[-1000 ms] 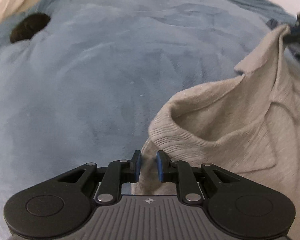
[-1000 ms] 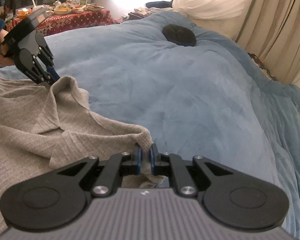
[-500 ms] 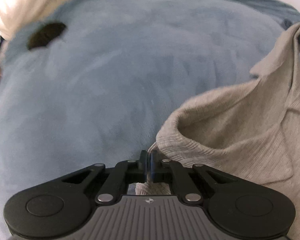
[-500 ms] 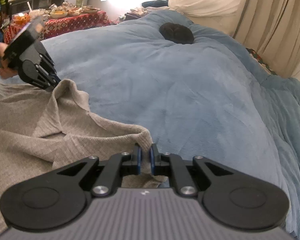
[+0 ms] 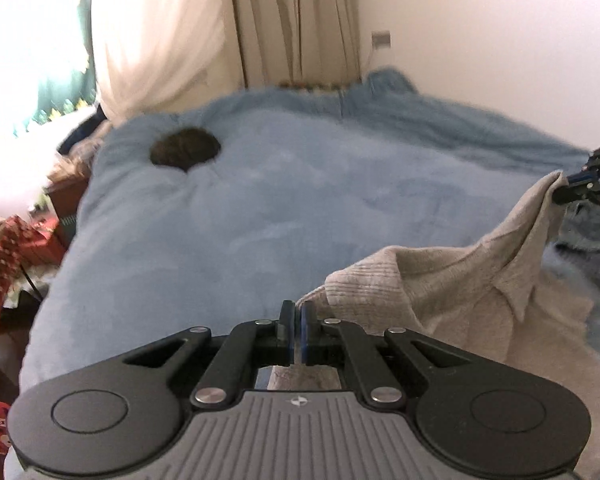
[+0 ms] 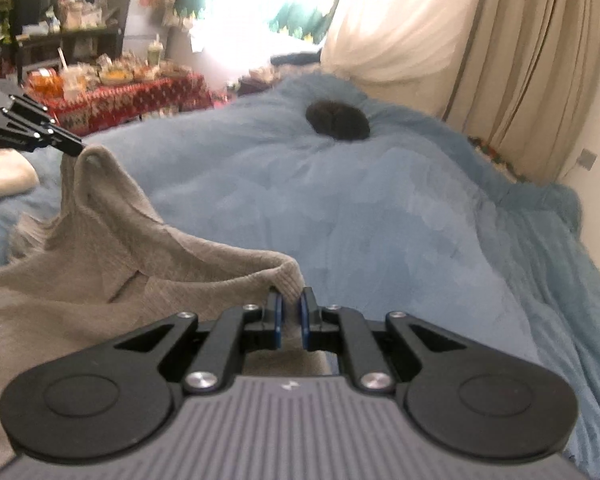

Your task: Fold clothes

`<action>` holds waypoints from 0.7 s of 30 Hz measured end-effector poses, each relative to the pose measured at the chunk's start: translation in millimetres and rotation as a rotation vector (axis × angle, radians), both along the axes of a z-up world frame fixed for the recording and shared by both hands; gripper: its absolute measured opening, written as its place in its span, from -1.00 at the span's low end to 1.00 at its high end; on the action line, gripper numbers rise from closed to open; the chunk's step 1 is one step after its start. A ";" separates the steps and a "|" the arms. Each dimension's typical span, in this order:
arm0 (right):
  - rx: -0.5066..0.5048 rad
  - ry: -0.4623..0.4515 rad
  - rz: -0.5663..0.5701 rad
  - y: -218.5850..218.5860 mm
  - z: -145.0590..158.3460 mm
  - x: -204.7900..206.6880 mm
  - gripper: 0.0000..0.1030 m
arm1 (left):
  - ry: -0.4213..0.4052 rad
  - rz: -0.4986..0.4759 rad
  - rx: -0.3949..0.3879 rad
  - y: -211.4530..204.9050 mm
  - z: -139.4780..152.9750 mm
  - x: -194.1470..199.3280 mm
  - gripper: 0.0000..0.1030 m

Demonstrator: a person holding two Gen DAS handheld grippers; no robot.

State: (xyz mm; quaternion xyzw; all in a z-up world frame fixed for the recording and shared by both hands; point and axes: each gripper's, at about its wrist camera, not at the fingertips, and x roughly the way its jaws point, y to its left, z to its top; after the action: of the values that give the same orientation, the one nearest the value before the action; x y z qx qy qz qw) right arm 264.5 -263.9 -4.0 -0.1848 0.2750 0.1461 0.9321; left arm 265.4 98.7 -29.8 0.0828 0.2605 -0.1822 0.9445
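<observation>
Garment: grey knit top (image 5: 452,280), lifted at two corners, lower right of the left wrist view and lower left of the right wrist view (image 6: 100,264); its ribbed edge runs between the two grips, and the rest hangs down to the blanket.
Left gripper (image 5: 299,330): bottom centre of its own view, jaws pinched nearly together on a thin fold of the top's ribbed edge; cloth shows below and just right of the tips. In the right wrist view it enters at the left edge (image 6: 66,145), tip at a raised peak of the top.
Right gripper (image 6: 291,316): bottom centre of its own view, jaws narrow and clamped on a rolled corner of the top, grey knit filling the gap between the blue pads (image 6: 305,320). In the left wrist view it sits at the right edge (image 5: 576,190), holding a raised peak of cloth.
Blanket: blue, plush (image 5: 280,208), covers the bed across the middle of both views.
Dark lump: black, rounded (image 5: 185,153), sunk in the blanket, upper left of the left wrist view; upper centre of the right wrist view (image 6: 337,121).
Curtains: beige (image 6: 520,60), upper right of the right wrist view; top centre of the left wrist view.
Table: red patterned cloth (image 6: 132,100), cluttered, upper left of the right wrist view.
Sharpness: both views are slightly blurred.
</observation>
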 end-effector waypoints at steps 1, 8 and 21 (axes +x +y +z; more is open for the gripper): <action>0.004 -0.019 0.006 0.6 8.0 -10.0 -0.82 | -0.016 0.010 -0.018 2.4 7.8 -11.4 -0.94; -0.012 -0.154 0.059 15.5 64.5 -93.8 -0.82 | -0.147 0.076 -0.143 22.9 68.8 -94.6 -0.94; 0.003 -0.345 0.085 37.4 157.6 -221.3 -0.82 | -0.314 0.129 -0.218 20.8 156.4 -185.0 -0.95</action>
State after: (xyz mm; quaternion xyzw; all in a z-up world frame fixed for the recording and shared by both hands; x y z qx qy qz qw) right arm 43.1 -226.5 153.6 -0.2172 0.1028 0.1522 0.9587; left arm 80.5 119.5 126.7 -0.0093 0.0938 -0.1333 0.9866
